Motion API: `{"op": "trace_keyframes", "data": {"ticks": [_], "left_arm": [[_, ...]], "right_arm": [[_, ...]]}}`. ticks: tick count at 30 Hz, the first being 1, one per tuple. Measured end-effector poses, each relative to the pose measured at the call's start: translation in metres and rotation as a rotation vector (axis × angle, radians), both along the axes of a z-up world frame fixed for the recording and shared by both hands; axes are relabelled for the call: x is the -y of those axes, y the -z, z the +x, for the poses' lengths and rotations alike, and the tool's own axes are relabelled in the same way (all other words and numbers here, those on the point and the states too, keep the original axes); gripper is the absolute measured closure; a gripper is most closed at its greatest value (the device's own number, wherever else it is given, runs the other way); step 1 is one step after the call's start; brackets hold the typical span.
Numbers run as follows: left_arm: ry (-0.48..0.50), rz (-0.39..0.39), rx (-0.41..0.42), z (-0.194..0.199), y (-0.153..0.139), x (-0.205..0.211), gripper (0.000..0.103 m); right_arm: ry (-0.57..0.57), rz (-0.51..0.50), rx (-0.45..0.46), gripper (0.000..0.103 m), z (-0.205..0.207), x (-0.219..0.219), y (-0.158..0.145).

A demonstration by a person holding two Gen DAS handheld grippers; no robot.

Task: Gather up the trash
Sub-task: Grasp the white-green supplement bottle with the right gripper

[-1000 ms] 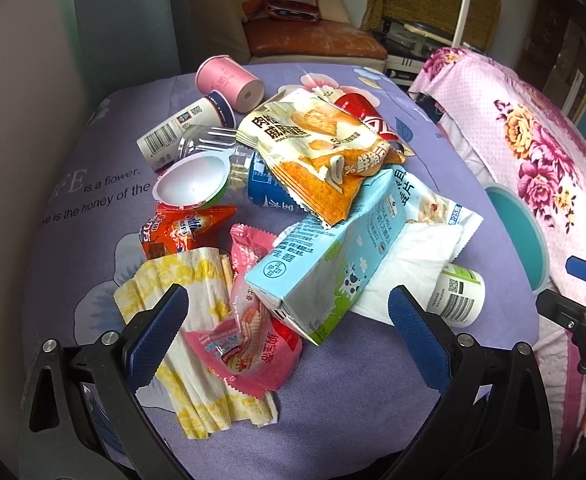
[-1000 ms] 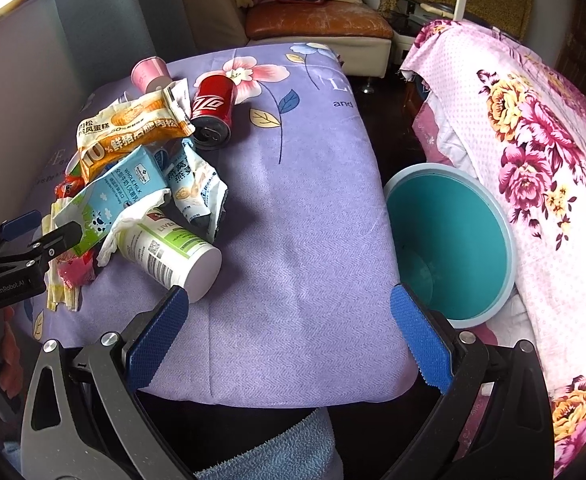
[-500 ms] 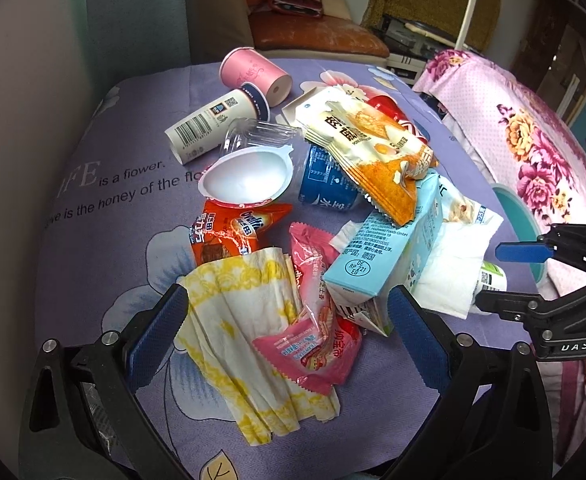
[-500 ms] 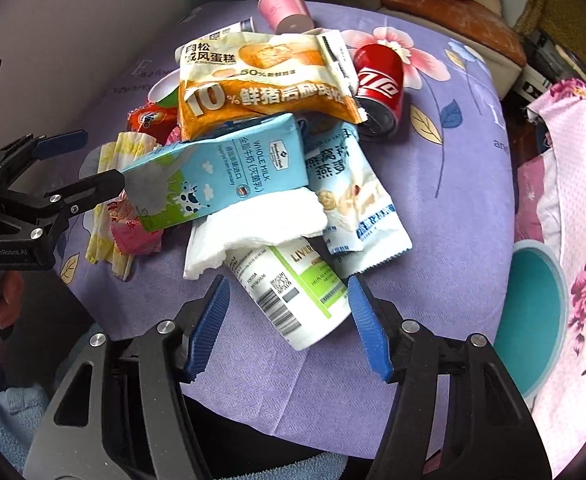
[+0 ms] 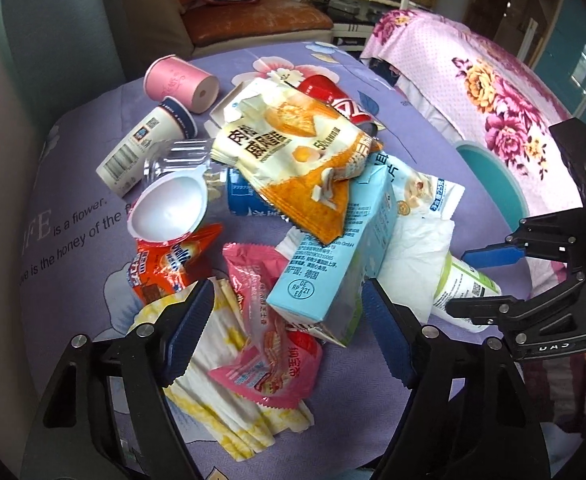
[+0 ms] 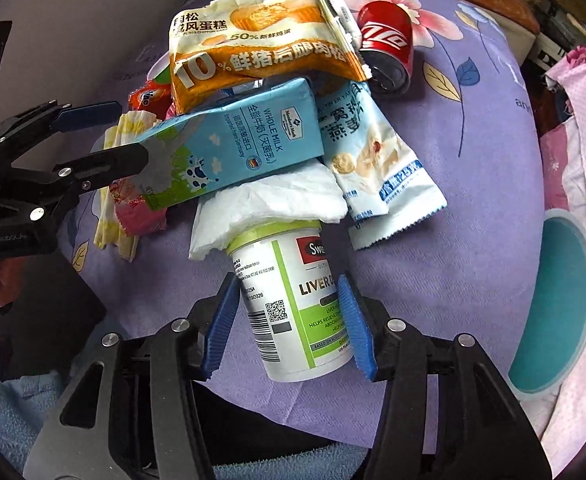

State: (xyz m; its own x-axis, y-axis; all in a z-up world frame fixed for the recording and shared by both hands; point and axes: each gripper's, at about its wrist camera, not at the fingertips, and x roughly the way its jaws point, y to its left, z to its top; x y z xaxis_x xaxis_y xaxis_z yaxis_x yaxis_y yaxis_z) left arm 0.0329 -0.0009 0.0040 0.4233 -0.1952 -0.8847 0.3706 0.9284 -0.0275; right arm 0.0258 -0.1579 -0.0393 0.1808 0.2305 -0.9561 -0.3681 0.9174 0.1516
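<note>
Purple flowered cloth (image 6: 473, 184) covered the table, and nearly all of the trash was still heaped on it. Nearest in the right wrist view, the right tongs (image 6: 289, 320) were closing around a white supplement bottle (image 6: 293, 300) lying on its side at the near edge of the heap; both blue pads stood at its flanks, but whether they already pressed on it could not be told. Nearest in the left wrist view, the left tongs (image 5: 285, 332) were also closing, half apart, with a pink wrapper (image 5: 269, 344) and the corner of a blue milk carton (image 5: 333, 256) between them, neither yet pinched.

A crumpled tissue (image 6: 269, 204) was draped over the bottle's cap end, so it was judged likely to be dragged along. Farther in, an orange cake bag (image 6: 261, 56), a red can (image 6: 389, 44), a pale oat sachet (image 6: 377, 164), a white cup (image 5: 145, 152) and a pink roll (image 5: 181, 84) remained untouched.

A teal bin (image 6: 553, 308) stood just beside the table's right edge, against a pink floral cover (image 5: 485, 92); nothing was seen inside it, though only part of it showed. The task was therefore judged barely begun. Bare cloth lay between heap and bin, leaving an open path. The two tongs worked near each other.
</note>
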Motion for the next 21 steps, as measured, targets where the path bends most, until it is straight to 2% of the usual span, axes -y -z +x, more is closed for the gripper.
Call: {"op": "trace_keyframes", "data": {"ticks": [3, 4, 5, 7, 9, 12, 17, 21], "left_arm": [[0.039, 0.019, -0.036, 0.009, 0.012, 0.019, 0.027], [0.044, 0.022, -0.044, 0.01, 0.015, 0.024, 0.036], [0.048, 0.023, -0.051, 0.01, 0.018, 0.028, 0.051], [0.067, -0.007, -0.077, 0.006, 0.022, 0.035, 0.059], [0.077, -0.013, -0.087, 0.001, 0.026, 0.039, 0.061], [0.098, -0.033, -0.142, -0.002, 0.036, 0.041, 0.061], [0.074, -0.013, -0.172, 0.004, 0.043, 0.043, 0.061], [0.063, -0.009, -0.196, 0.011, 0.051, 0.055, 0.058]], "right_arm": [[0.057, 0.014, -0.007, 0.054, -0.011, 0.023, -0.001], [0.082, 0.019, -0.01, 0.054, -0.014, 0.032, -0.002], [0.105, 0.022, -0.014, 0.054, -0.016, 0.04, -0.002], [0.139, 0.029, -0.022, 0.054, -0.024, 0.054, -0.003], [0.154, 0.031, -0.029, 0.054, -0.026, 0.06, -0.003], [0.144, 0.035, -0.027, 0.053, -0.024, 0.059, -0.002], [0.12, 0.034, -0.031, 0.046, -0.008, 0.05, 0.008], [0.115, 0.041, -0.031, 0.046, -0.006, 0.045, 0.015]]}}
